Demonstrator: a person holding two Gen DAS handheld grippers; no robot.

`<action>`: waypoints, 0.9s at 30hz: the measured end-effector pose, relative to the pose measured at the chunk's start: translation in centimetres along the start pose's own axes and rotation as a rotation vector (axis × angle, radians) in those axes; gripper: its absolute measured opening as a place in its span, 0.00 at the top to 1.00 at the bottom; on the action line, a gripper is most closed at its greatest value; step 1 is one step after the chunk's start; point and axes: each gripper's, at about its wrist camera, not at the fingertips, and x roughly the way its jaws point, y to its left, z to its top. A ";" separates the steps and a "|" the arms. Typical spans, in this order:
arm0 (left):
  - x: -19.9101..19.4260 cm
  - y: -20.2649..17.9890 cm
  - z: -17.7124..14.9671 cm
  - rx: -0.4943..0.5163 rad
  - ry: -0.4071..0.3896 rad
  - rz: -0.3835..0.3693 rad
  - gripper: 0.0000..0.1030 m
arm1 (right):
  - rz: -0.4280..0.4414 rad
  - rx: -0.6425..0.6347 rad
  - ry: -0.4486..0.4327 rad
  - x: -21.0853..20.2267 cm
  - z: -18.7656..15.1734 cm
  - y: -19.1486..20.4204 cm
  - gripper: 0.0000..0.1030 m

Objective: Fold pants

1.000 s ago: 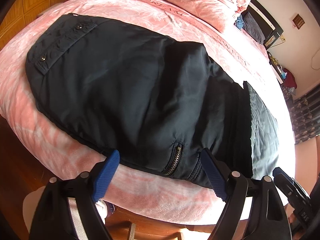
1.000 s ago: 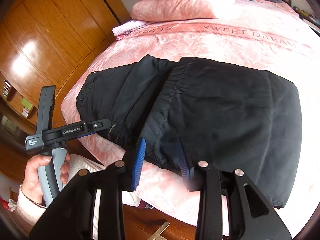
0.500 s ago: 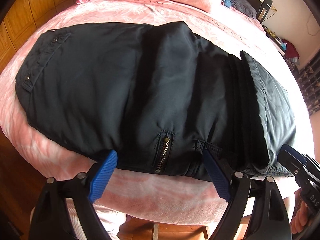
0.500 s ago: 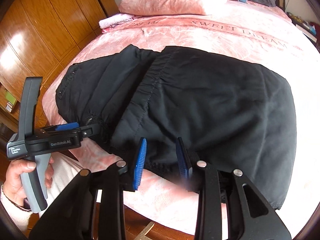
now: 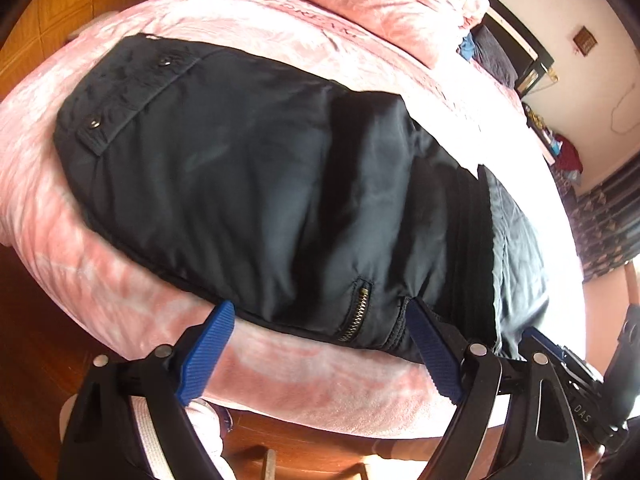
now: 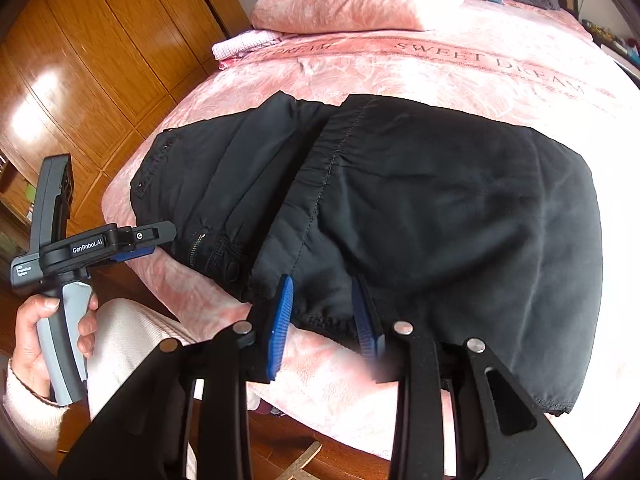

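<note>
Black pants lie folded on the pink bedspread, near its front edge. Their folded-over upper layer covers the right part. A brass zipper and a flap with snap buttons show on the lower layer. My left gripper stands wide open at the near hem, one pad on each side of the zipper, with nothing pinched. My right gripper is narrowly open, with the near hem of the upper layer lying flat between its blue pads. A hand holds the left gripper.
Folded pink quilts and a small folded cloth sit at the head of the bed. A wooden wardrobe stands on the left. A wooden floor runs below the bed's front edge.
The left gripper swung right over the pants half a second ago and has come back left to the zipper hem. The right gripper has stayed at the upper layer's hem.
</note>
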 end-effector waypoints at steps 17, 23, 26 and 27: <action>-0.3 12.6 2.6 -0.502 -0.018 -0.175 0.30 | 0.010 0.072 0.043 1.1 -0.4 -1.4 0.69; 0.7 15.4 4.4 -0.597 -0.054 -0.198 0.43 | -0.006 0.092 0.053 1.7 -0.2 -2.4 0.69; 1.2 17.2 5.1 -0.638 -0.078 -0.200 0.47 | -0.012 0.094 0.057 2.0 -0.5 -2.5 0.69; 1.3 17.7 5.2 -0.654 -0.087 -0.208 0.49 | -0.014 0.093 0.059 2.1 -0.5 -2.6 0.69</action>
